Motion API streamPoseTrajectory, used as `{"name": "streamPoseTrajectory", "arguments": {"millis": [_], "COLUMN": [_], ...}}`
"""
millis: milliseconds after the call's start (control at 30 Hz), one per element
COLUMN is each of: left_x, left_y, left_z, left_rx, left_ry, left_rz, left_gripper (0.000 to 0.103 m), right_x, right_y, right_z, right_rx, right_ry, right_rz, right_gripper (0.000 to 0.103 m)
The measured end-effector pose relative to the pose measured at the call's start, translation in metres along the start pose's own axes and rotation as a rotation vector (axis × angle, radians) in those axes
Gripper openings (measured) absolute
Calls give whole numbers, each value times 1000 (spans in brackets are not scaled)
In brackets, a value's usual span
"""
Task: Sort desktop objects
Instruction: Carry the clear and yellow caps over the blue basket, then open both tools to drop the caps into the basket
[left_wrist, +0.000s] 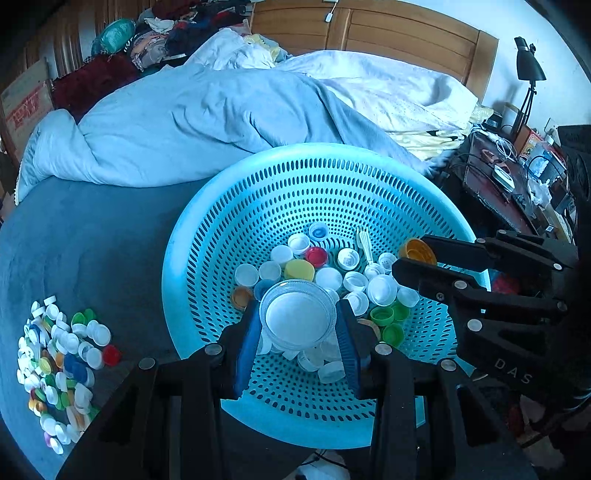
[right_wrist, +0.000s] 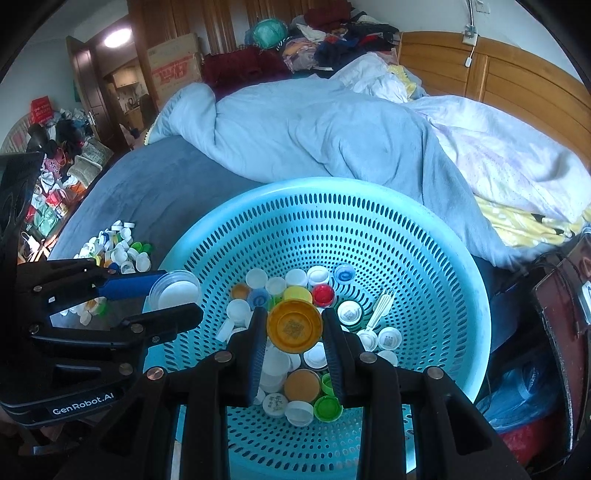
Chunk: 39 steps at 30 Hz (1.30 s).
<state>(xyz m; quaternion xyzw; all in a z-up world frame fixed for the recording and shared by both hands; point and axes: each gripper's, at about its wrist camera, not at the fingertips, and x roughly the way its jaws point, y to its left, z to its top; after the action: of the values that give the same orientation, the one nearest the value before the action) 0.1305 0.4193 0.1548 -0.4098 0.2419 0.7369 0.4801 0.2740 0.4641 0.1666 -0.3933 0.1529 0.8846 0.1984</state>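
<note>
Left hand-held gripper (left_wrist: 297, 325) clamps ribbed clear round lid (left_wrist: 297, 318); right hand-held gripper (right_wrist: 294, 328) clamps orange cap (right_wrist: 294, 325) | perforated plastic basket (right_wrist: 461, 266)

Bed (left_wrist: 110, 229) with grey-blue cover, bearing a perforated turquoise basket (left_wrist: 236, 206) beneath the claws, a cap pile (left_wrist: 61, 365) to their left, a rumpled duvet (left_wrist: 192, 122) beyond.

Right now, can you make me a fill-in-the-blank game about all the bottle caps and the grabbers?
1. The left gripper holds a big ____ lid.
2. The right gripper holds an ____ cap.
3. Both grippers hover over a turquoise ____ full of caps.
4. Another pile of caps lies on the ____ outside it.

Missing words: white; orange; basket; bed
</note>
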Motion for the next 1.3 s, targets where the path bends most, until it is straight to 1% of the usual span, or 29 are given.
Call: {"name": "streamPoseTrajectory", "arguments": {"millis": [367, 1300], "left_x": [7, 15], "left_y": [1, 2], "left_z": [-3, -5], "left_rx": [-2, -2], "left_ry": [18, 32], "left_rz": [0, -2], "left_gripper": [35, 35], "right_x": [3, 11], "right_y": [0, 1], "right_z": [-3, -9], "right_rx": [4, 10], "right_ry": [13, 34], "right_rz": [2, 7], "right_gripper": [32, 33]}}
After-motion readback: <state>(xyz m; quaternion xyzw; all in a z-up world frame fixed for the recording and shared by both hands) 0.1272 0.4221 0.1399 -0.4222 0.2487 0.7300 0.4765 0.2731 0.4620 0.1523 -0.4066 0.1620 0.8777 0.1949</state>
